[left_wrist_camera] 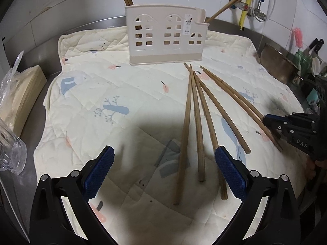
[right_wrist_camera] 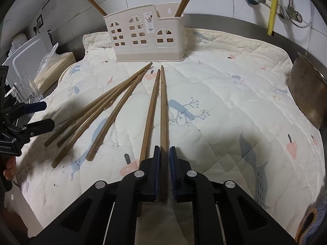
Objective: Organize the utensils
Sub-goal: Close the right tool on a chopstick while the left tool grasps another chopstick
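Note:
Several brown wooden chopsticks [left_wrist_camera: 196, 122] lie fanned out on a quilted cloth [left_wrist_camera: 122, 81], also in the right wrist view [right_wrist_camera: 98, 110]. A beige house-shaped utensil holder [left_wrist_camera: 165, 34] stands at the back with chopsticks in its end slots; it also shows in the right wrist view [right_wrist_camera: 147, 36]. My left gripper [left_wrist_camera: 163, 173] is open above the near ends of the left chopsticks. My right gripper [right_wrist_camera: 164, 163] is shut on the near end of the rightmost chopstick [right_wrist_camera: 163, 106], which lies on the cloth; another chopstick [right_wrist_camera: 151, 110] lies just left of it. The right gripper shows at the right edge of the left wrist view [left_wrist_camera: 267, 120].
A steel pot [right_wrist_camera: 306, 94] sits at the cloth's right edge. A beige box and clear plastic wrap [left_wrist_camera: 18, 94] sit left of the cloth. Glassware [right_wrist_camera: 26, 89] and a white board stand at far left. Pipes and a yellow hose [right_wrist_camera: 272, 6] run along the tiled wall.

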A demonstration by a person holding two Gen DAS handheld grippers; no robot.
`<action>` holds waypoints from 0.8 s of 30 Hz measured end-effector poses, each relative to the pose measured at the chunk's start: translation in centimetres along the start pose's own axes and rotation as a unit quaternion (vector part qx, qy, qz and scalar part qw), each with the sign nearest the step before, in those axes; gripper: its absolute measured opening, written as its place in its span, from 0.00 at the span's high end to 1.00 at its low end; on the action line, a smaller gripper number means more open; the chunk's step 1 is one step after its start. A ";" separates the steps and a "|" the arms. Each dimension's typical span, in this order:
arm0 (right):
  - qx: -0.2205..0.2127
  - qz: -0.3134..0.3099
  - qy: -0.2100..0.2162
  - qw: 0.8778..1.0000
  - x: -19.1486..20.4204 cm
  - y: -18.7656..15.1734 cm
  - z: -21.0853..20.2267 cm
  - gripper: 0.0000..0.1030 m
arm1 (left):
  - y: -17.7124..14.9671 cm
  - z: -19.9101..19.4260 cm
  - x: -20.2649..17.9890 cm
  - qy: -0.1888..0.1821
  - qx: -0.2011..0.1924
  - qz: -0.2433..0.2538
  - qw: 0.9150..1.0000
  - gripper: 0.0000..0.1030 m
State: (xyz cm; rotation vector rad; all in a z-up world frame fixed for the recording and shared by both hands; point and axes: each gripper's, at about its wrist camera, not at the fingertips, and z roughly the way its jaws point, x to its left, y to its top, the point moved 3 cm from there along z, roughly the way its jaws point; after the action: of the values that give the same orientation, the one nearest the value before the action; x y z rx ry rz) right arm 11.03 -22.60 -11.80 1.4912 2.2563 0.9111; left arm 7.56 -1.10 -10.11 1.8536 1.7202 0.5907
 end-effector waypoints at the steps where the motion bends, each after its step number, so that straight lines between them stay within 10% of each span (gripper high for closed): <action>1: 0.000 0.001 0.000 1.000 -0.1 0.0 0.0 0.92 | 0.0 0.1 -0.1 -0.002 0.001 0.000 1.000 0.05; 24: -0.005 0.010 0.005 1.000 -0.2 -0.3 -0.1 0.92 | 0.3 2.6 -2.0 -0.050 0.032 0.025 0.998 0.82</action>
State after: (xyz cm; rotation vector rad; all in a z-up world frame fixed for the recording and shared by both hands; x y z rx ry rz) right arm 10.85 -22.89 -11.95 1.5105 2.2448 0.9359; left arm 9.26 -3.31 -11.85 1.9427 1.6490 0.4577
